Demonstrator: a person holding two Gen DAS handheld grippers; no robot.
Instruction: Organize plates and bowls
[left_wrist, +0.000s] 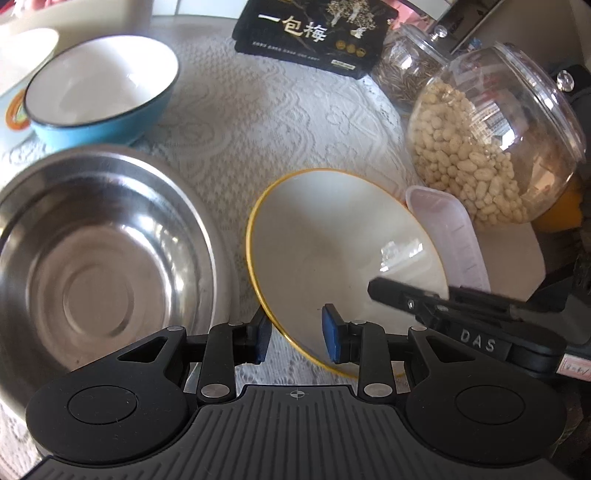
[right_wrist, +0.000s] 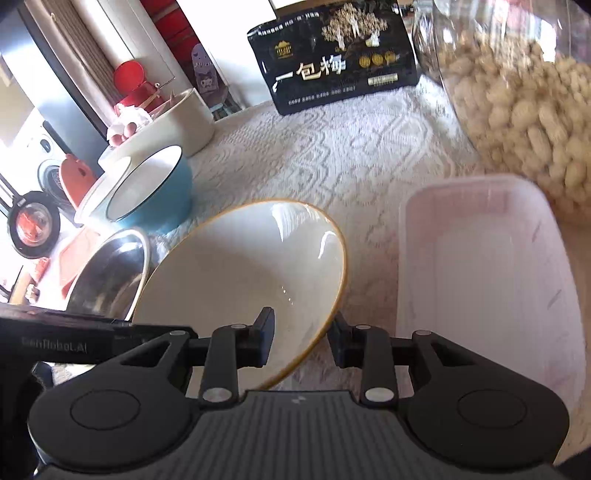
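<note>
The gold-rimmed white bowl (left_wrist: 332, 251) sits tilted above the lace-covered counter (left_wrist: 258, 122); both the left gripper (left_wrist: 297, 338) and right gripper (right_wrist: 301, 338) straddle its rim, apparently clamping it. Beside it: steel bowl (left_wrist: 99, 251), pink tray (right_wrist: 491, 280).

A home is shown: a lace-covered bench (right_wrist: 332, 155) is laid with snack jars of peanuts (left_wrist: 491, 155), and a washing machine (right_wrist: 44, 162) is seen past its far-left edge.
</note>
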